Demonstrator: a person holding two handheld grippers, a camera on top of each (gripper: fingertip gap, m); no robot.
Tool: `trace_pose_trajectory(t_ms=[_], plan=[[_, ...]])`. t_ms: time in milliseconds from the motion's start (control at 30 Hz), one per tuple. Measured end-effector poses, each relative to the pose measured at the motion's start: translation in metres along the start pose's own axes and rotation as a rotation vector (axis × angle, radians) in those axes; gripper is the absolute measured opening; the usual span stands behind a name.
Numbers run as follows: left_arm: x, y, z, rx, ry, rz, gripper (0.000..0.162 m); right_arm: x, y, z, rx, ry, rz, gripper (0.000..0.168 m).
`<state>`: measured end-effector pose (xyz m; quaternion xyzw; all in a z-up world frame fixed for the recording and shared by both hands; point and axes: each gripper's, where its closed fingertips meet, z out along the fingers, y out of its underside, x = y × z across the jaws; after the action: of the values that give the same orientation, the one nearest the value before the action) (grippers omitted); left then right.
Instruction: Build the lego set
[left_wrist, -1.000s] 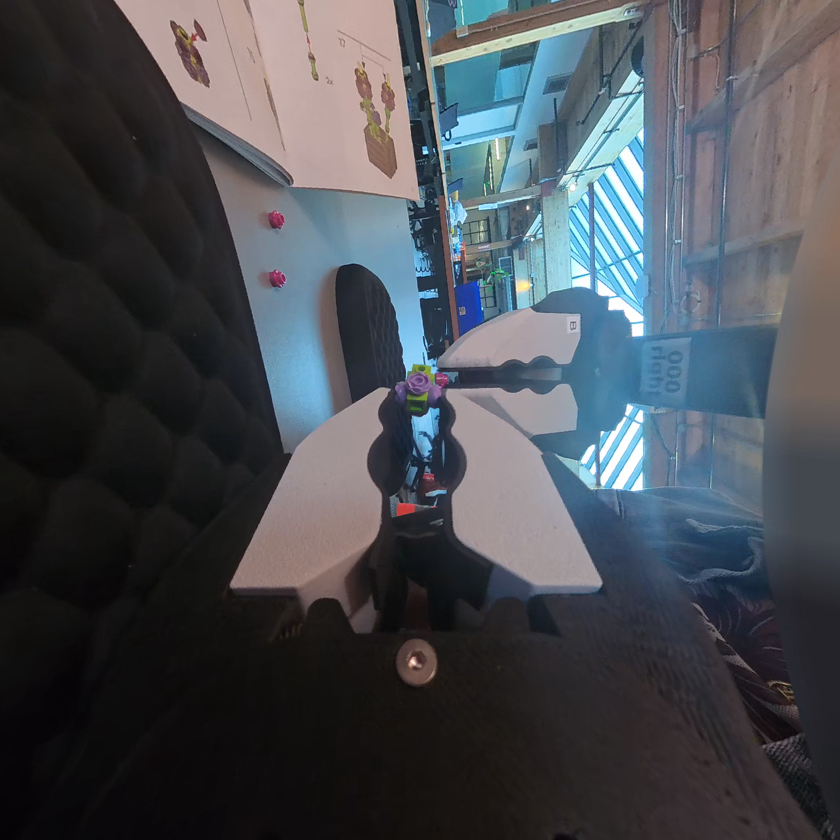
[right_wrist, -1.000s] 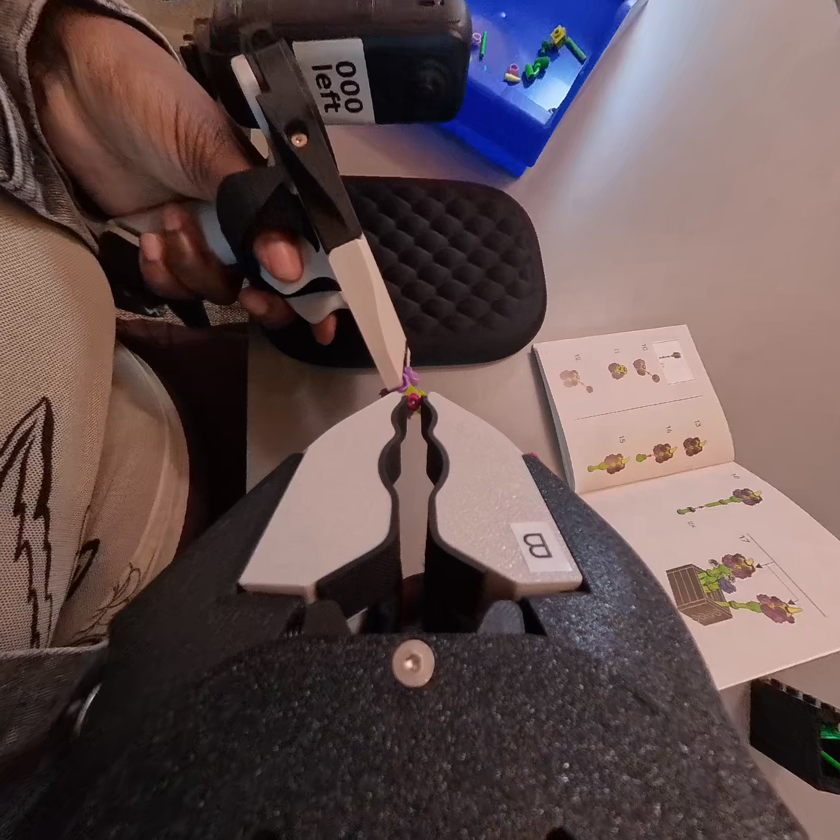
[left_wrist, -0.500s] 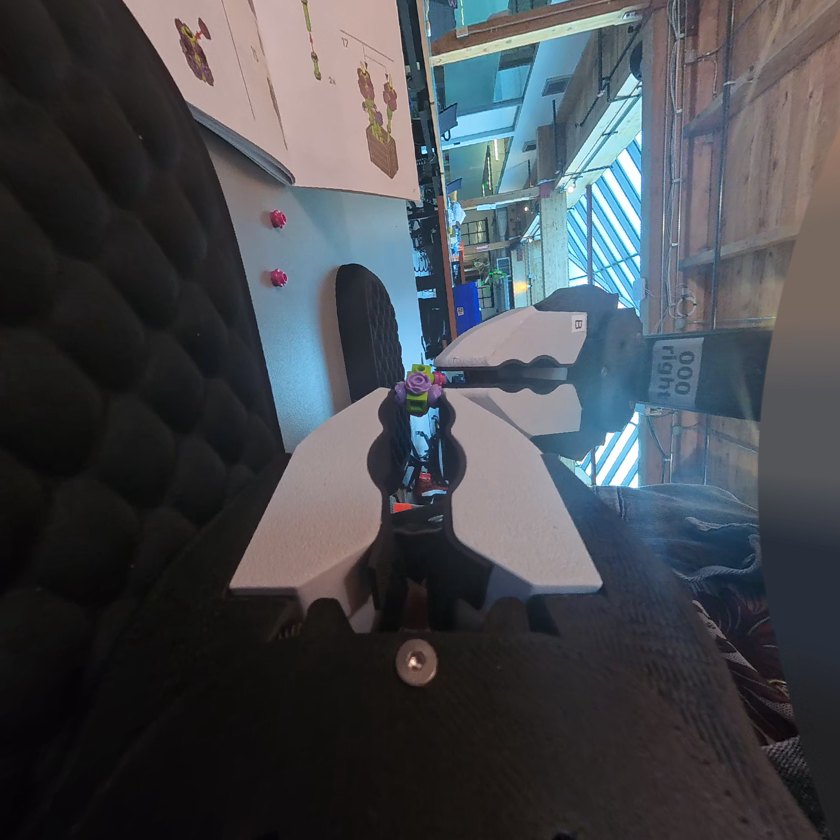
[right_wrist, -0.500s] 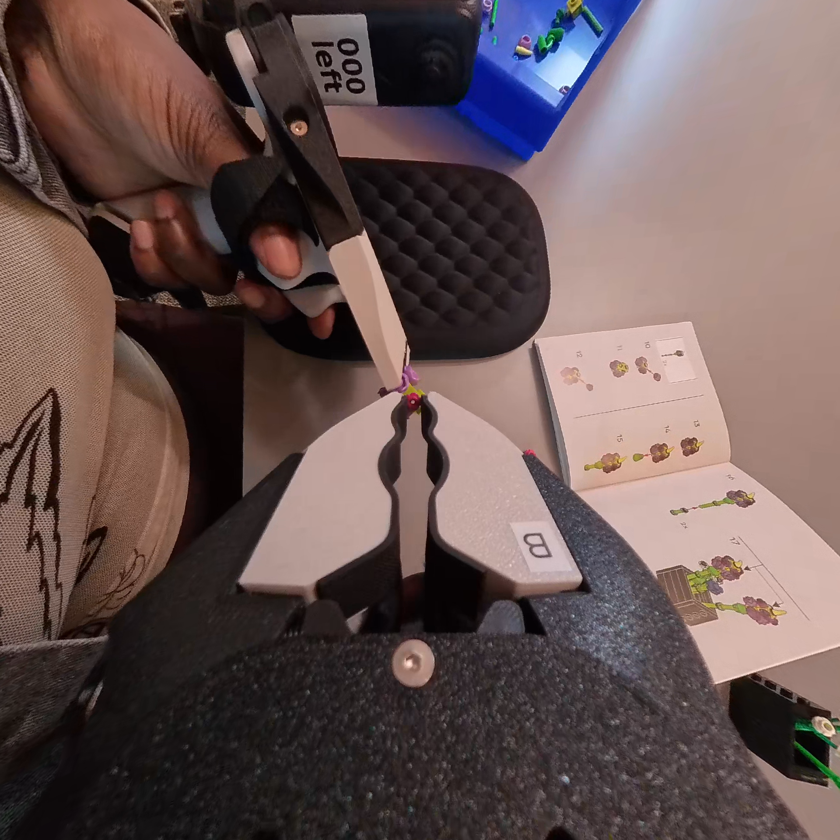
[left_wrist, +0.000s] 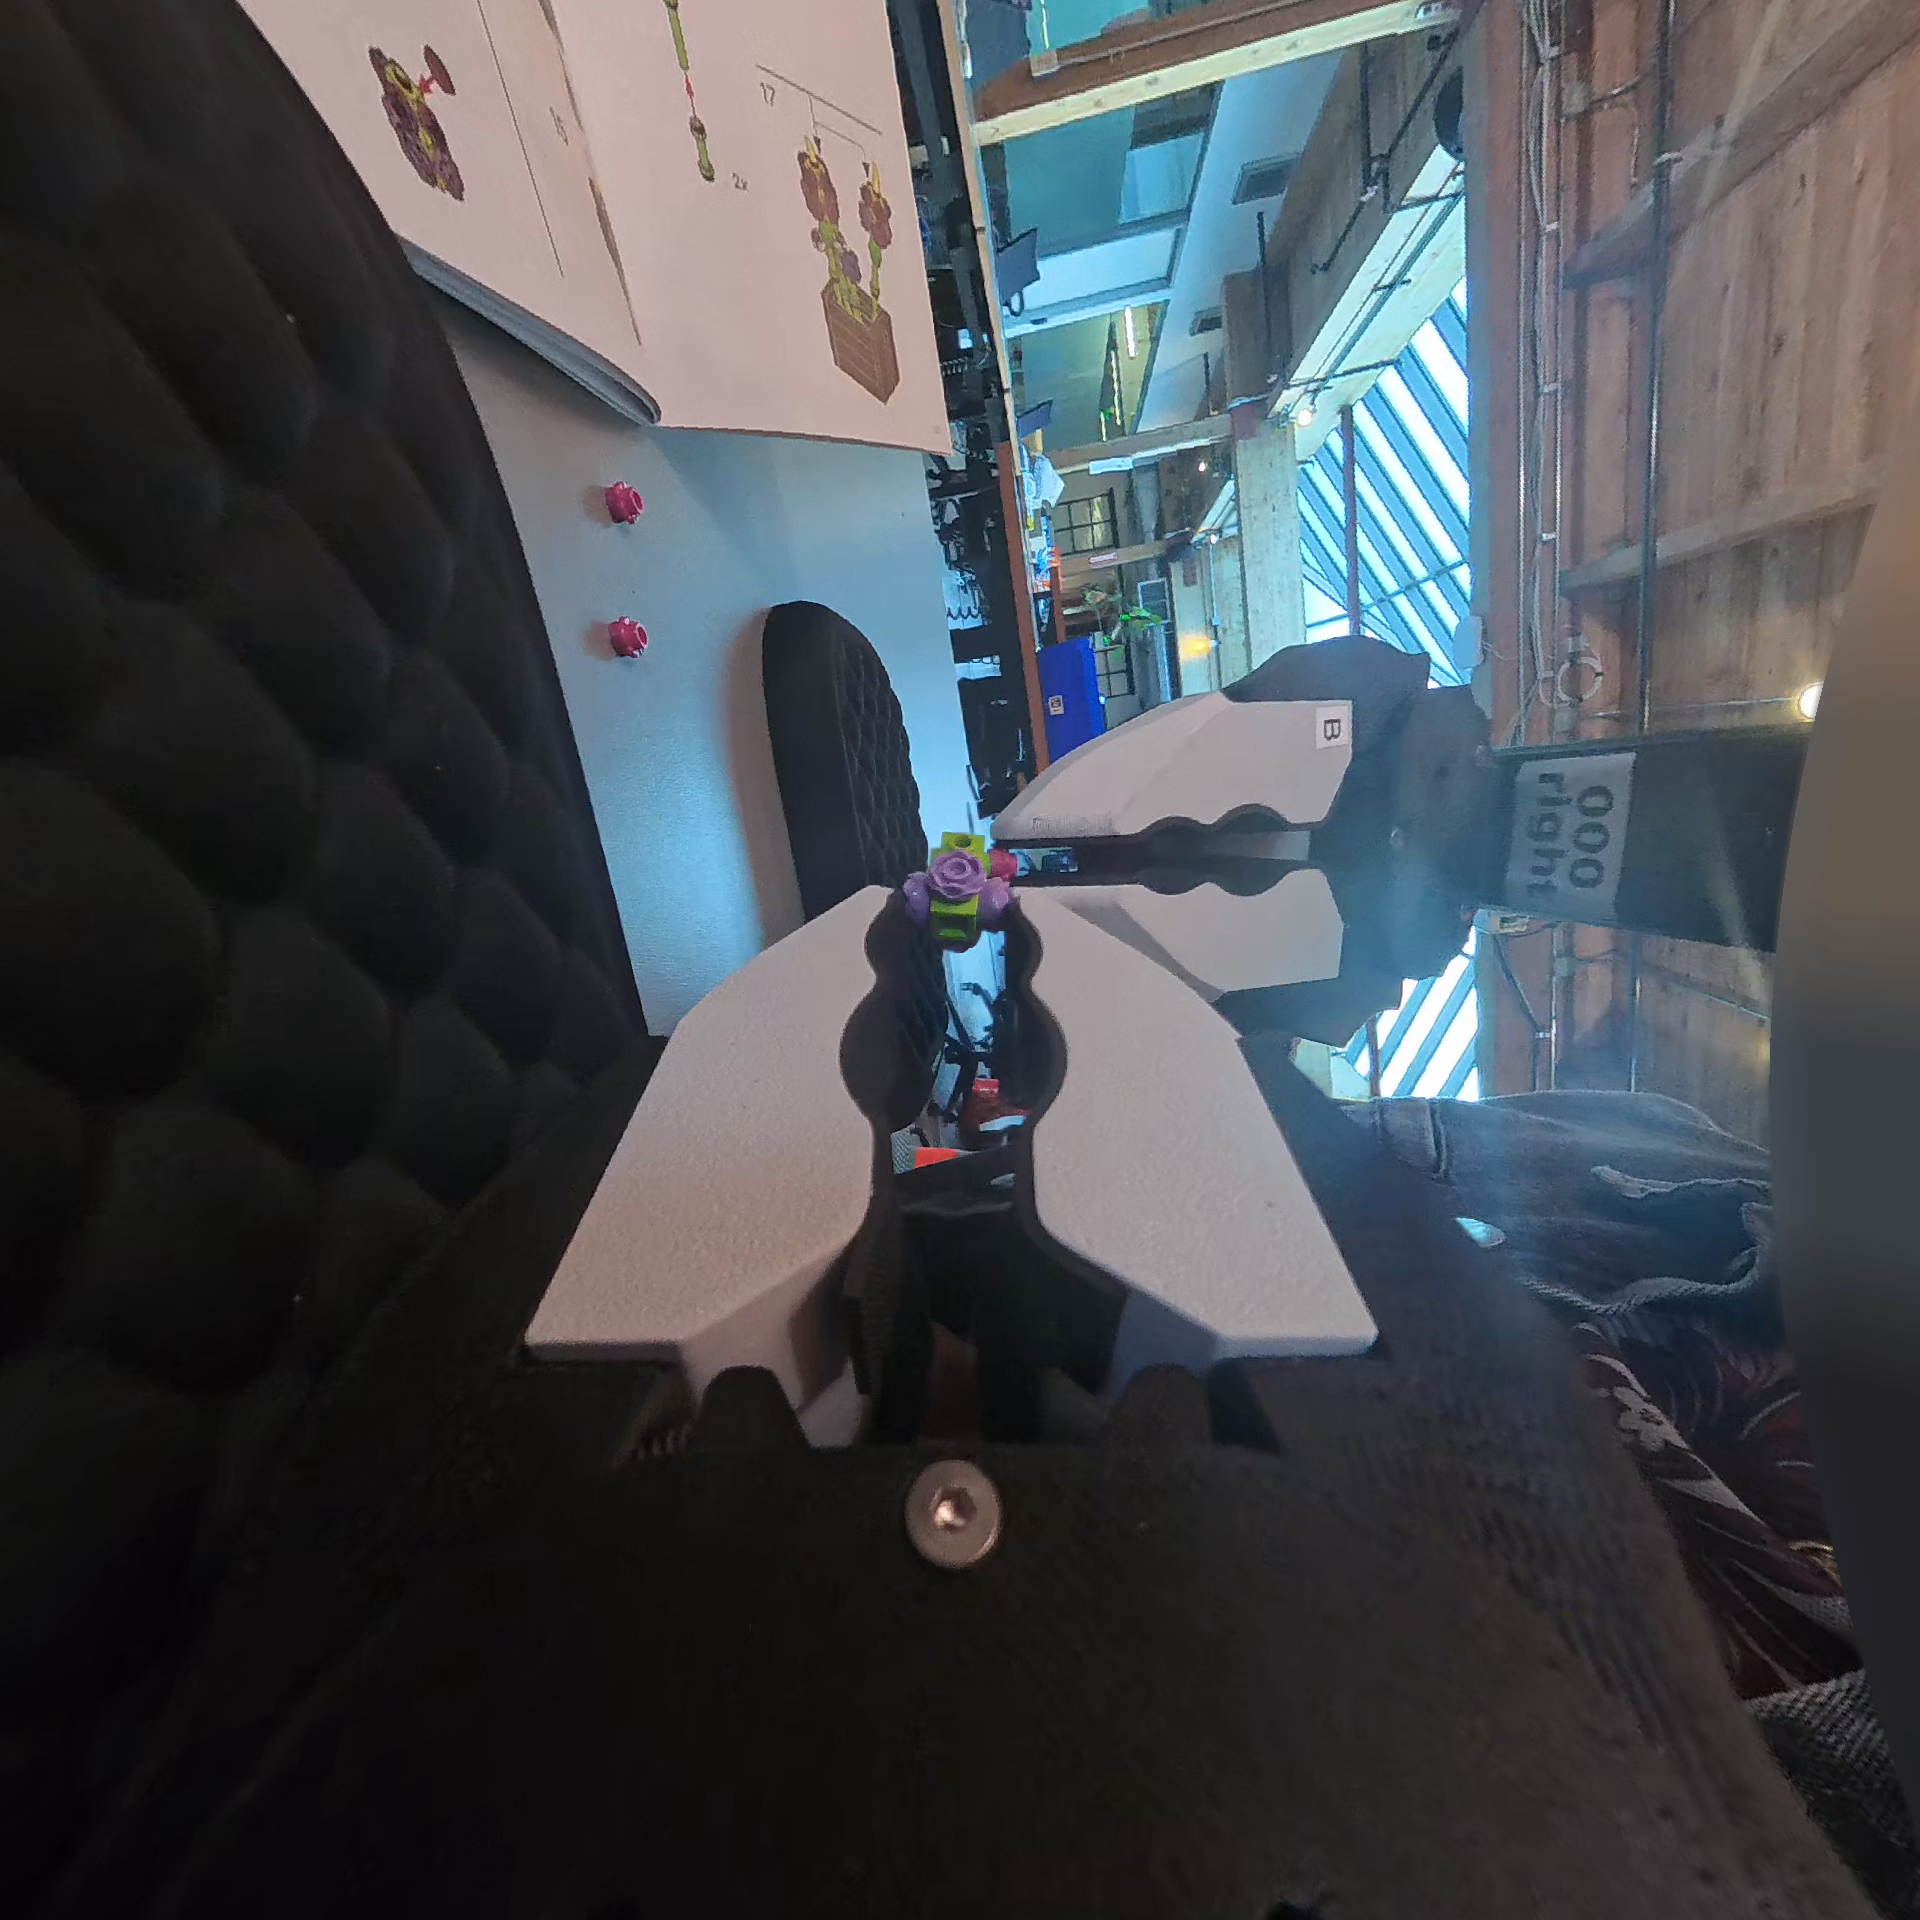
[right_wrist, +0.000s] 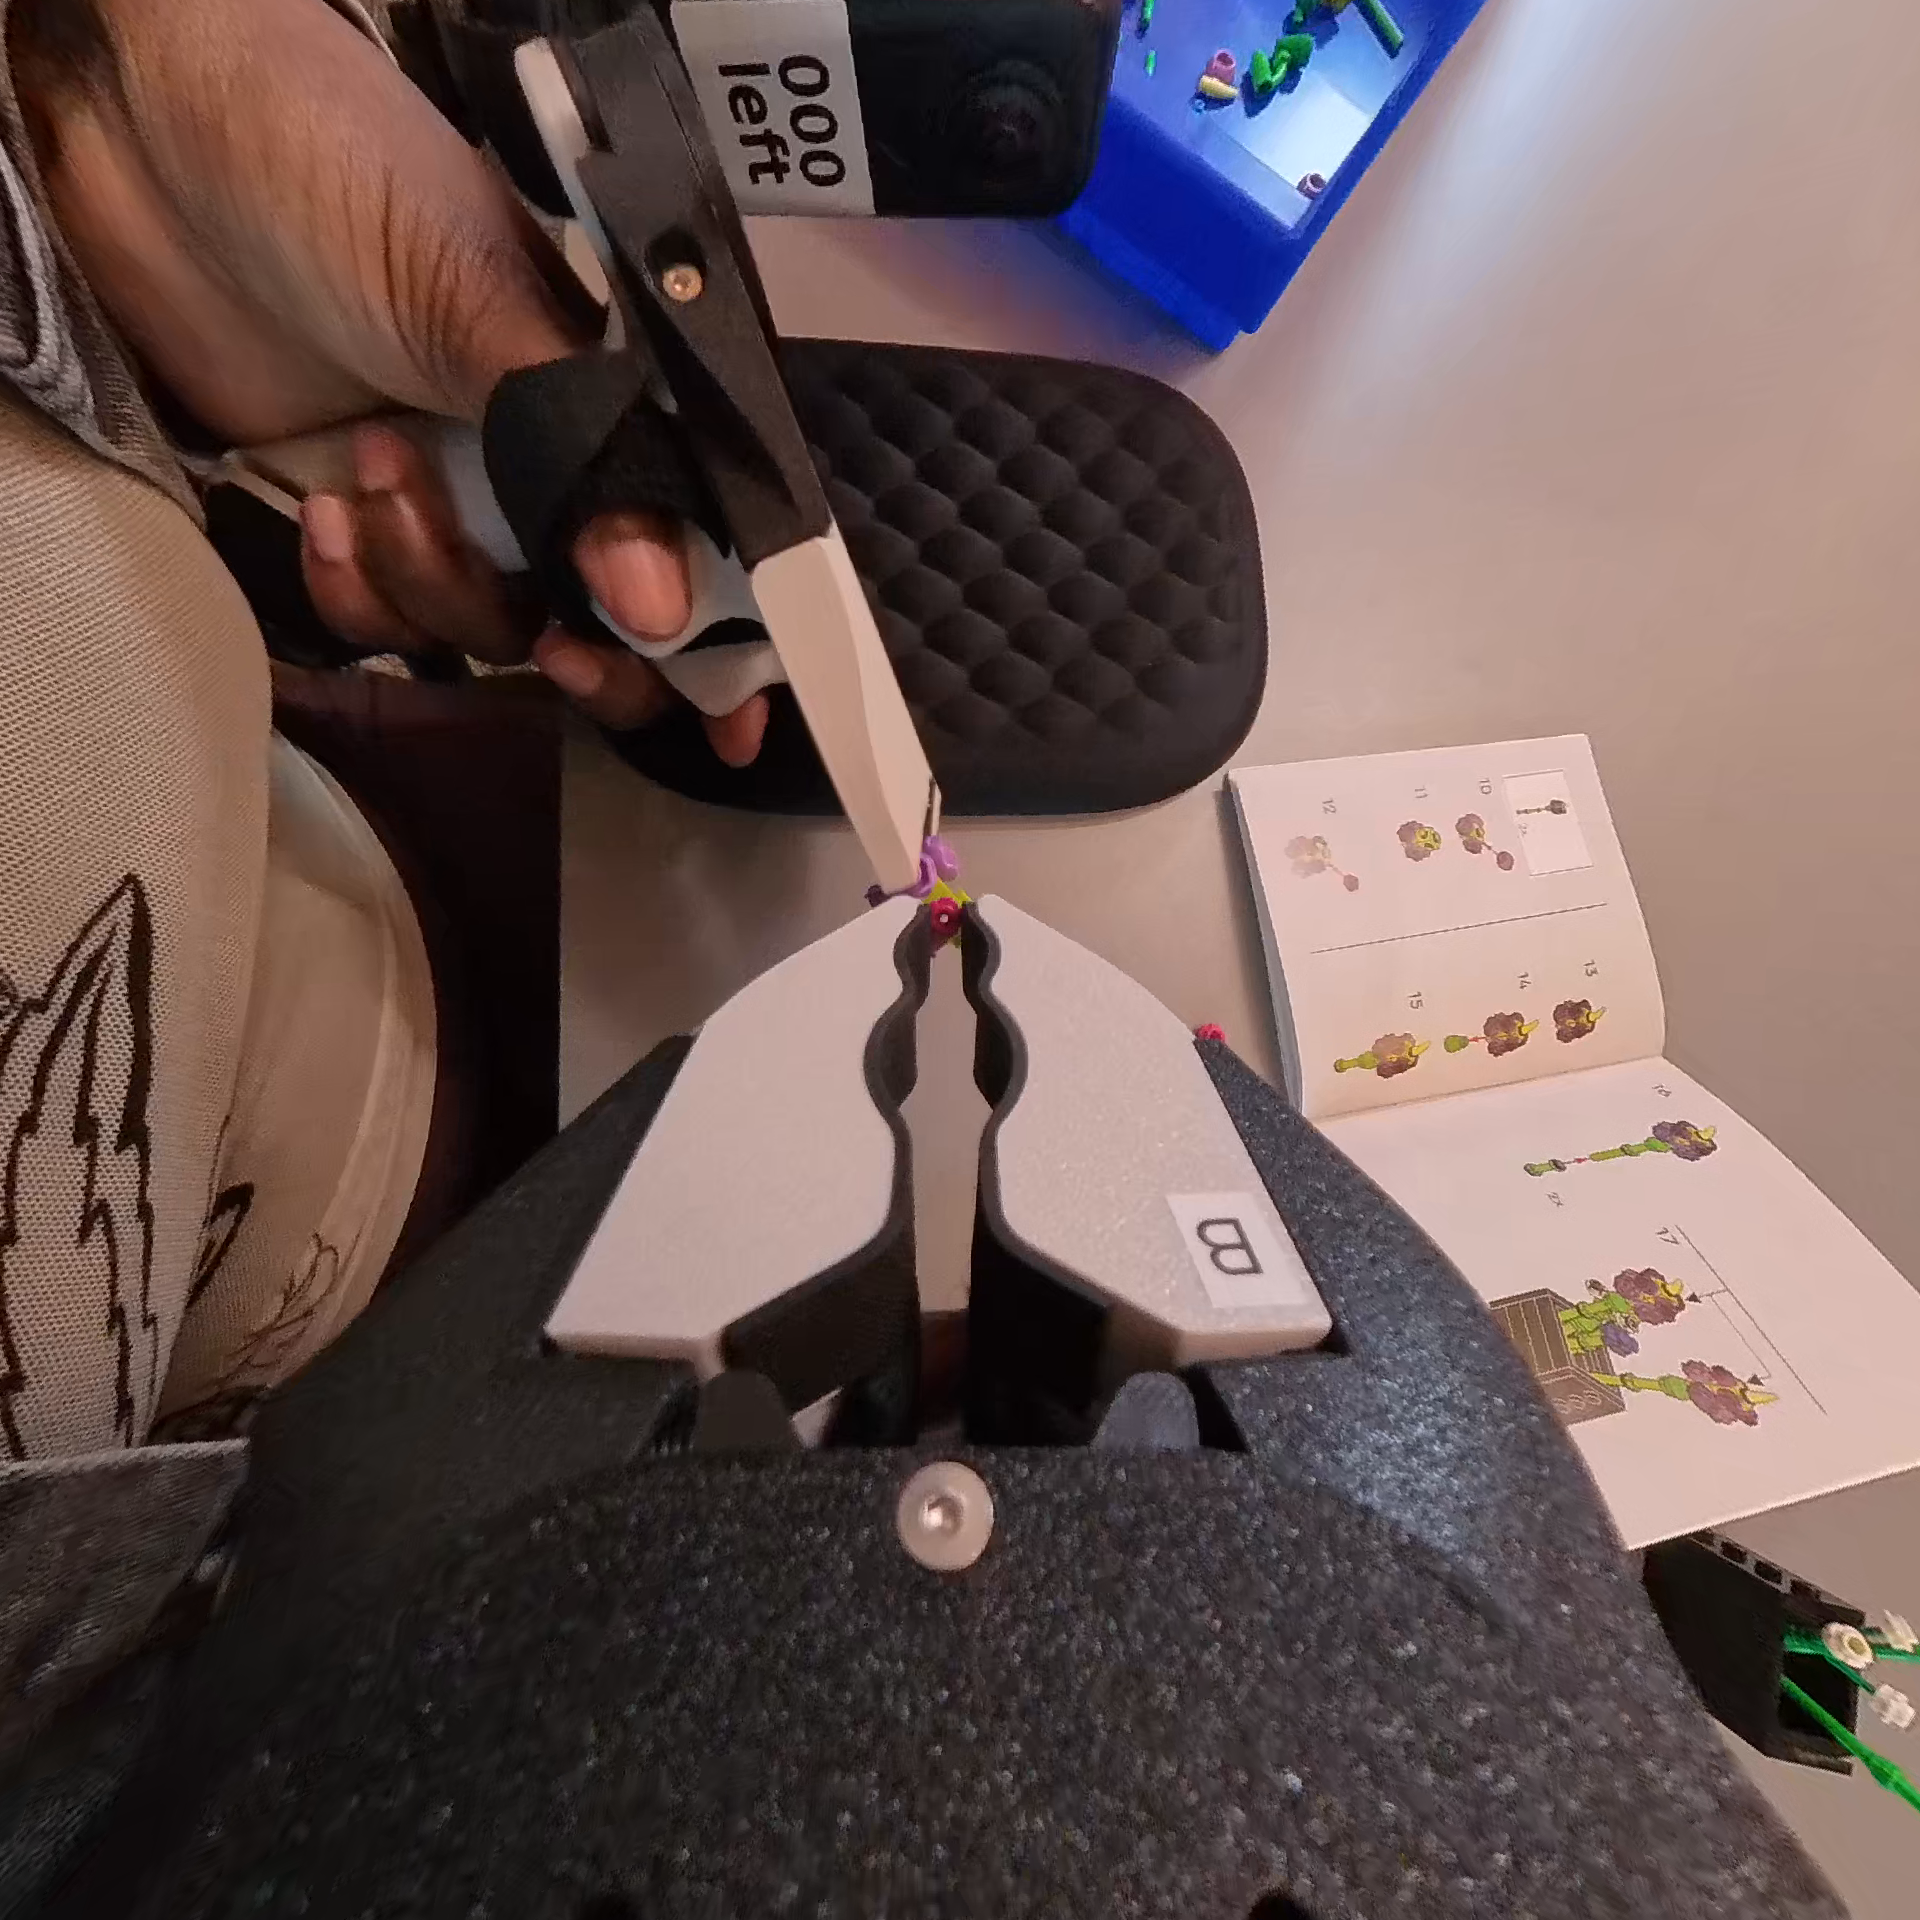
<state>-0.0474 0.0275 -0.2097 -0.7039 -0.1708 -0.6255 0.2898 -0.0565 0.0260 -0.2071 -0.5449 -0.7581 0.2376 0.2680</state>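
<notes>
While the left tongs (left_wrist: 958, 914) clamp the purple-and-lime flower cluster (left_wrist: 956, 891) at their tips, the right tongs (right_wrist: 943, 920), pinching a magenta stud (right_wrist: 943, 916), press it against that cluster. Beyond, two magenta studs (left_wrist: 623, 569) lie unused on the bench (right_wrist: 1558, 520); assembly looks unfinished.

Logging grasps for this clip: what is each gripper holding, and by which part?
Left gripper pinches the flower cluster by its lime-green core. Right gripper pinches a small magenta piece against that cluster's side.

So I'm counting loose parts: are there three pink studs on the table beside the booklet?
No, only two pink studs lie on the table below the booklet.
</notes>
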Motion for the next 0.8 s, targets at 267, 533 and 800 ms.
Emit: trace_pose_trajectory(t_ms=[267, 533, 800], plan=[[0.0003, -0.0004, -0.0007, 0.008, 0.002, 0.019, 0.017, 0.0005, 0.0001, 0.001, -0.021, 0.0, -0.002, 0.005], [-0.0017, 0.0026, 0.0013, -0.003, -0.024, 0.07, 0.017, -0.0019, 0.003, 0.0014, -0.041, 0.001, -0.008, 0.005], [-0.0018, 0.0035, 0.0011, -0.002, -0.032, 0.098, 0.016, -0.0034, 0.0042, 0.0019, -0.04, -0.014, 0.008, 0.006]])
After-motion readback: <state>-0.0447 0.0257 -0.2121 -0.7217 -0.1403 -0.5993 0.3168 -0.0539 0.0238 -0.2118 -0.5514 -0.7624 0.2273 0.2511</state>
